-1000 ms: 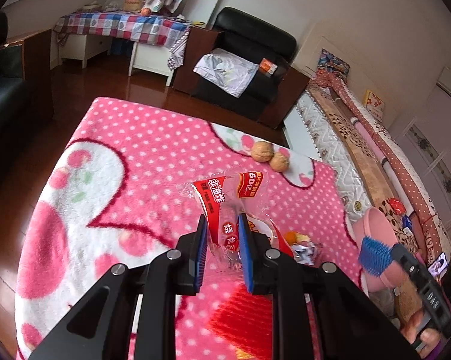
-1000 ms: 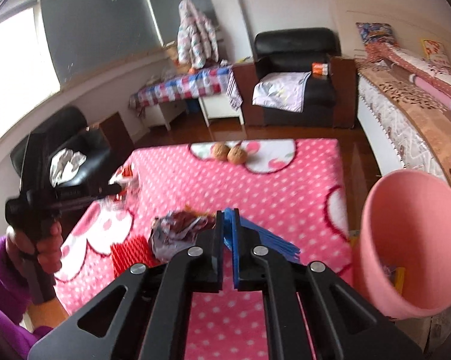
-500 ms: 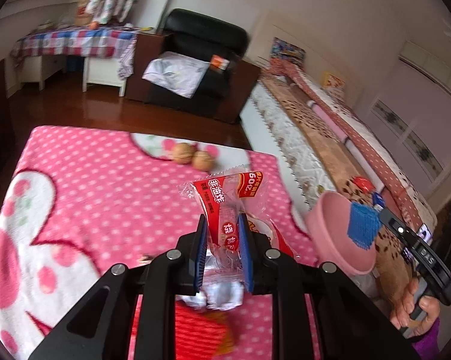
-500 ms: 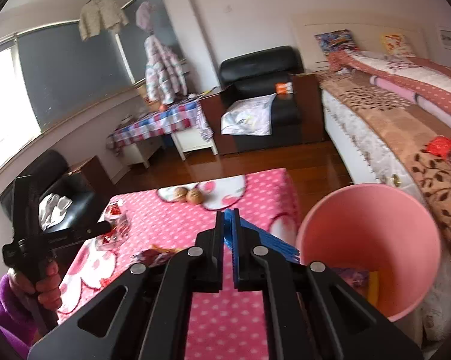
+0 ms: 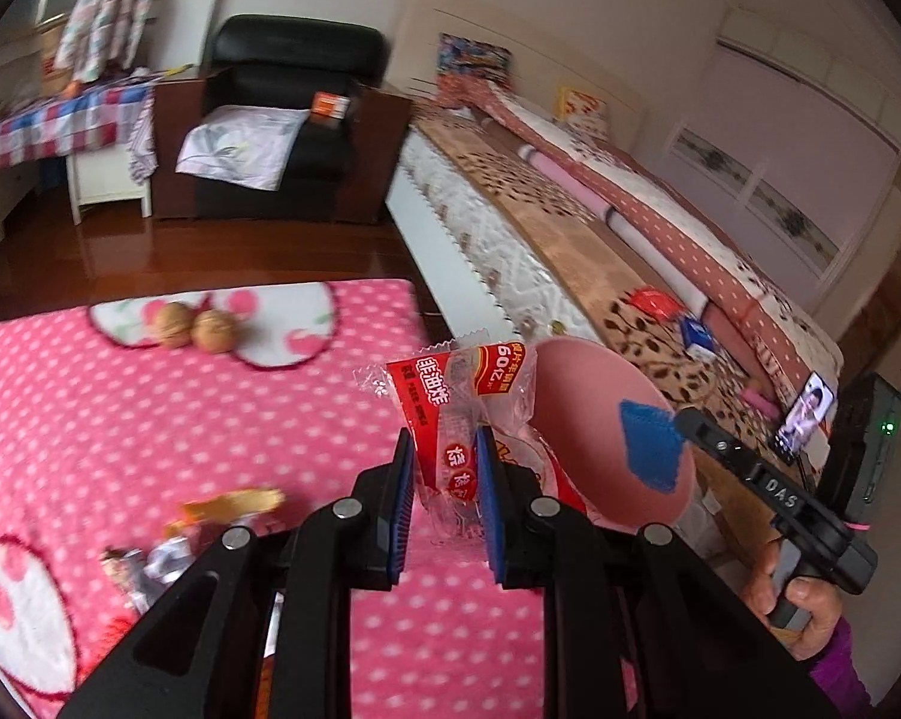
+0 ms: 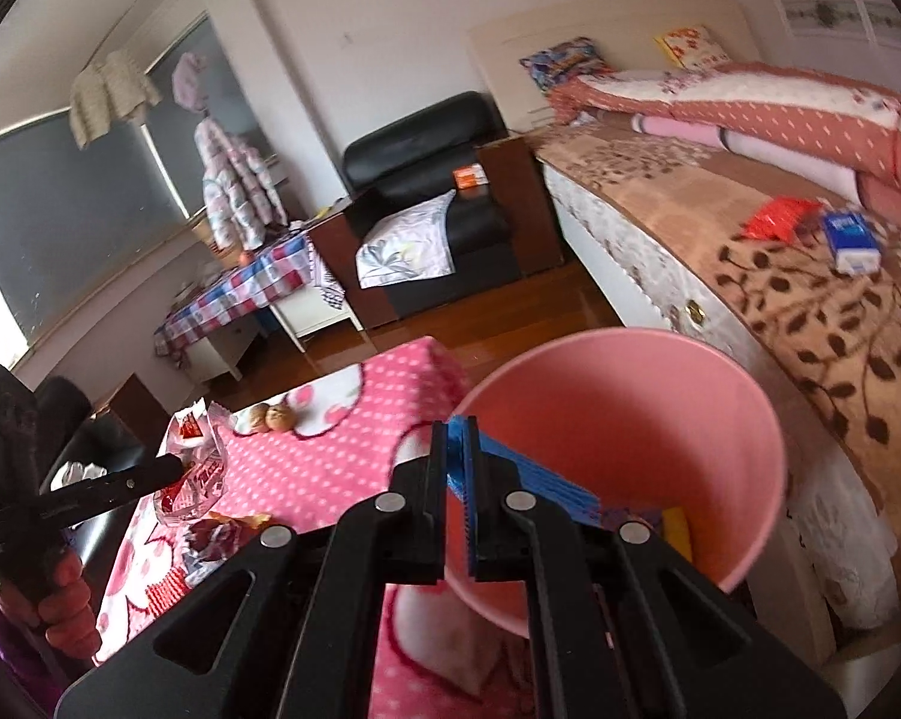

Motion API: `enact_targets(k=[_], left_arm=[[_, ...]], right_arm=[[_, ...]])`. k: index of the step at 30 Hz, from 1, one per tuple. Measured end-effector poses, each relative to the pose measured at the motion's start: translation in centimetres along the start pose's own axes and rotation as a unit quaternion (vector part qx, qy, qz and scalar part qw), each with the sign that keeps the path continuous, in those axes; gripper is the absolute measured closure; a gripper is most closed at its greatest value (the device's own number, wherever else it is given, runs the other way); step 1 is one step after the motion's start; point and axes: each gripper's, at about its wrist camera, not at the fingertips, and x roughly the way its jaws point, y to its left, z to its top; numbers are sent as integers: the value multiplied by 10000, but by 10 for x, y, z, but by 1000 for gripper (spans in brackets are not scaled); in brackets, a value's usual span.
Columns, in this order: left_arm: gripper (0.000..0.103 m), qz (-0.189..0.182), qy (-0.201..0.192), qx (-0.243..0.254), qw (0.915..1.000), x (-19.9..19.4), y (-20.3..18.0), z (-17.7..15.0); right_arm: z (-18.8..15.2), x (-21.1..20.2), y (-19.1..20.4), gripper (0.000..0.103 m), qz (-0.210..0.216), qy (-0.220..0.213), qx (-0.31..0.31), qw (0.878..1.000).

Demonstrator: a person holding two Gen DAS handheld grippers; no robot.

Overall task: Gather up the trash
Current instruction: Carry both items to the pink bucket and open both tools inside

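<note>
Pink-blanketed table (image 5: 151,419); right tool (image 6: 459,467) grips pink bucket (image 6: 720,419) rim.

The right gripper (image 6: 461,467) pinches the rim of a tilted pink bin (image 6: 738,413); the left gripper (image 6: 178,467), far left, grips a wrapper (image 6: 196,455).

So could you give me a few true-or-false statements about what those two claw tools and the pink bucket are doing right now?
1. The left gripper is clamped on a red and clear snack wrapper. True.
2. The right gripper pinches the rim of the pink bucket. True.
3. The bucket has nothing inside. False: something yellow and other bits lie at its bottom.
4. Two walnuts sit on the pink dotted blanket. True.
5. The wrapper is already inside the bucket. False: it is in the left gripper's grip, outside the bucket.
</note>
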Motion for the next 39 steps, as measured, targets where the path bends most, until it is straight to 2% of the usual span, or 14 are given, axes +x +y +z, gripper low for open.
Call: enact_targets(k=[9,17,25,30,35,39], left_arm=[[84,-215,297,563,9977,49,-58,3],[84,-277,563,858,9943,85,-85,0],[79,-308,680,981,9924,100,-96,1],[67,-334,672,996,9922,100,-96,4],[65,-345,636,960,9928,95,-92,4],[63,-350,588,862,9939,86,-85,4]], right_arm=[[-10,-1,-36,98,-142,63,272,9995],[-17,1,-52,98,-210,140,339,9991],[-18,4,-61,97,-319,242,457,9982],[-18,6,-62,95,-383,281,502,9976],[-19,5,-61,79,-416,288,514,9974],[-18,3,-58,78,-437,285,476,9975]])
